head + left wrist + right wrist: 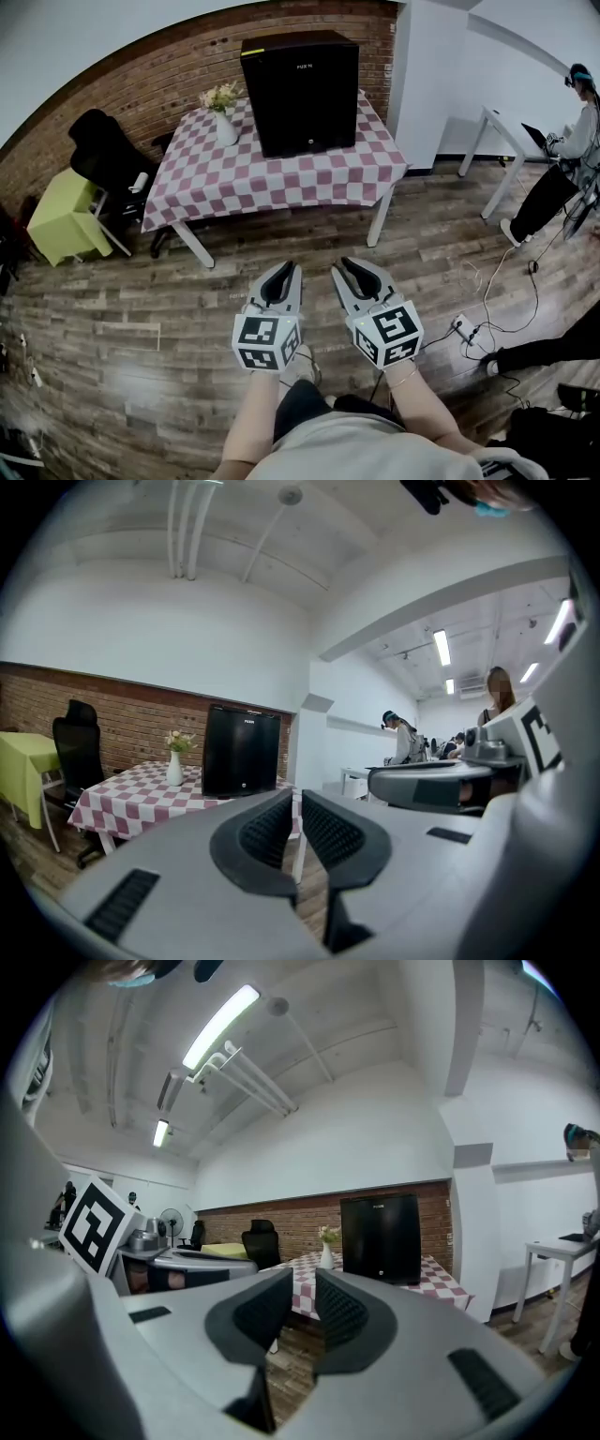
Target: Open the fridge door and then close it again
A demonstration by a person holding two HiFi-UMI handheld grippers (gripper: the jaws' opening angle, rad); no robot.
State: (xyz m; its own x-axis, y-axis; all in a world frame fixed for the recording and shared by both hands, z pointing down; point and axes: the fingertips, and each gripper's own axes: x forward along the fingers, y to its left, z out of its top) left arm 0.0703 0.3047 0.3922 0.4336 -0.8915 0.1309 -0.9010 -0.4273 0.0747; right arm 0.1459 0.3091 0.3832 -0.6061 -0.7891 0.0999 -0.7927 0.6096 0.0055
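Head view: left gripper [279,272] and right gripper [360,272] side by side, low over the wood floor [141,309], both aimed forward and close to level, toed slightly toward each other.

Left gripper view: jaws drawn almost together, only a thin slit between the ribbed pads, nothing in it. Closed and empty.

Right gripper view: jaws parted a little, floor and tablecloth visible through the gap, nothing gripped.

Straight ahead, well apart from both tools across open floor: table [281,187] under a chequered cloth. On top, toward the back by the brick wall [141,84], the black fridge [302,94], upright, door shut, front face turned this way. Just to its left, not touching, a white vase [226,128] with flowers.

Fridge roughly in line with the space between the two grippers. Left of the jaw line from the left gripper, right of the jaw line from the right gripper. Neither tool noticeably nearer.

Judged from this: task not begun, nothing within reach, the whole stretch of floor to cross first. Door edges vertical, so most likely a sideways swing. Hinge side and any handle not to be made out from here, too small and dark. Right gripper, being the parted one, probably readier to hook an edge, but not settled until the free edge shows.
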